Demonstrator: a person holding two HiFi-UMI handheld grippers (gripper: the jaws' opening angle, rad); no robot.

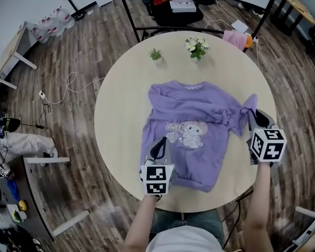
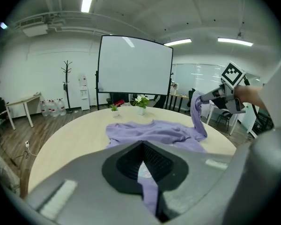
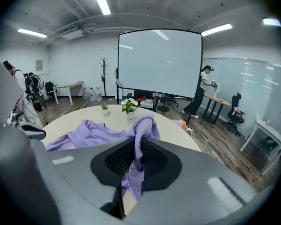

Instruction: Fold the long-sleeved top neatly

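Note:
A purple long-sleeved top (image 1: pixel 194 114) with an elephant print lies chest up on the round pale table (image 1: pixel 118 114). My left gripper (image 1: pixel 158 150) is over the top's lower left part and is shut on a strip of its fabric (image 2: pixel 149 187). At the table's right, my right gripper (image 1: pixel 254 117) is shut on the right sleeve (image 1: pixel 245 106) and holds it raised off the table. That sleeve (image 3: pixel 141 128) drapes over and down between the jaws. From the left gripper view, the right gripper (image 2: pixel 215 95) shows with the sleeve hanging from it.
Two small potted plants (image 1: pixel 155 54) (image 1: pixel 197 47) stand at the table's far side. A pink thing (image 1: pixel 234 38) lies at the far right edge. Beyond the table are a screen frame (image 2: pixel 135 67) and a chair with items (image 1: pixel 173 7). A person (image 3: pixel 200 90) stands far off.

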